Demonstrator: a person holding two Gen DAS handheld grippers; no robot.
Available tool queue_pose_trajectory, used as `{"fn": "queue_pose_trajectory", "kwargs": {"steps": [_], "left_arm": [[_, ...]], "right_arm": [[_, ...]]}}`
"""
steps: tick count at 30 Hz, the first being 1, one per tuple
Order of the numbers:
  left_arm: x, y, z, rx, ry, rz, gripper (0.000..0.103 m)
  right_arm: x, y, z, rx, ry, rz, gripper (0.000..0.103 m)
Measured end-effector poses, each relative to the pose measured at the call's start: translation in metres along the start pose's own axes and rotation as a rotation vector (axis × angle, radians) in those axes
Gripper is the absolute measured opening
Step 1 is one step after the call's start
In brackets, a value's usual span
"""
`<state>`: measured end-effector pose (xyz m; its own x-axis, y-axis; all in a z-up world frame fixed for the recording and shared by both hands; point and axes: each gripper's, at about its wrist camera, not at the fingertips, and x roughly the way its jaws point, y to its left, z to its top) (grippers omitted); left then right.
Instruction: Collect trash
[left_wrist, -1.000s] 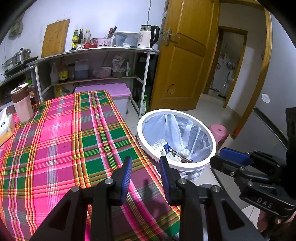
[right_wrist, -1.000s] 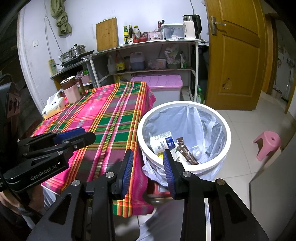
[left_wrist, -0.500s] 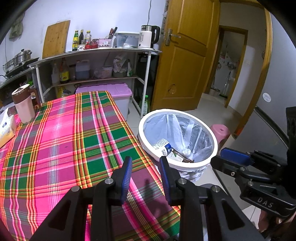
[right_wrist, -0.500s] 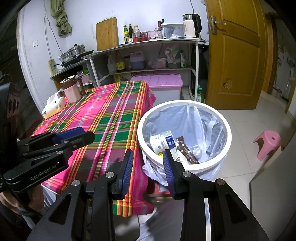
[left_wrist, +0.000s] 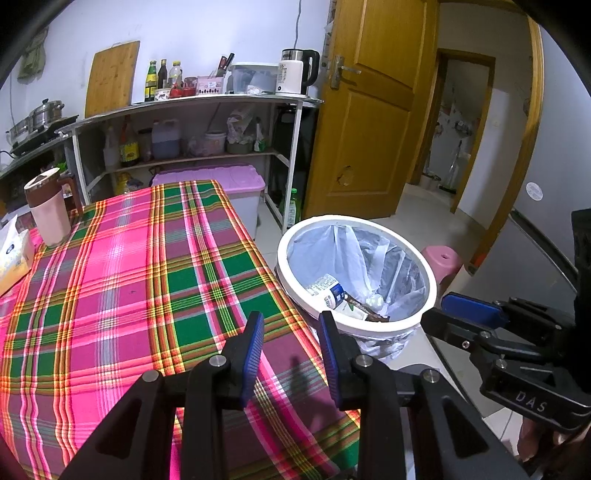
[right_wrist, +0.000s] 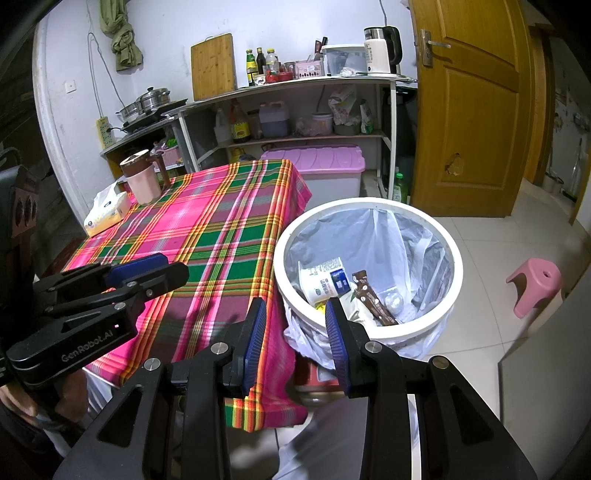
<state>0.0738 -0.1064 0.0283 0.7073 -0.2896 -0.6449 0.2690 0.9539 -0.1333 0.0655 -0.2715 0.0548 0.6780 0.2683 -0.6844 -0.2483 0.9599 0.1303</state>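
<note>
Both claws hang with a plain gap between their blue pads and nothing in it. The left gripper (left_wrist: 291, 354) sits over the near corner of the plaid tablecloth (left_wrist: 129, 280), and the white trash bin (left_wrist: 369, 325) stands at about two o'clock from its tips, just off the table's edge. The right gripper (right_wrist: 295, 339) hovers at the cloth's hanging corner, with the bin's rim (right_wrist: 413, 332) just beyond its right pad, at roughly one o'clock.

The trash lies down inside the plastic liner (right_wrist: 388, 240): a white cup with a blue label (right_wrist: 323, 282) on its side, a brown wrapper (right_wrist: 373, 302) to its right, and a crumpled clear bit further right.

The left gripper's body reads "GenRobot.AI" in the right wrist view; the right one's reads "DAS" in the left wrist view. The print on the cup is too small to make out.

At the table's far end stand a pink jug (right_wrist: 142, 181) and a tissue pack (right_wrist: 107, 214).
</note>
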Motion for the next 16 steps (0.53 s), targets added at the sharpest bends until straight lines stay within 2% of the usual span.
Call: {"fn": "queue_pose_trajectory", "kwargs": {"steps": [16], "left_arm": [[0.0031,-0.0012,-0.0016,-0.007,0.007,-0.008,0.030]], "right_arm": [[0.0011,-0.0014,-0.0001,0.000,0.003,0.001,0.034]]}}
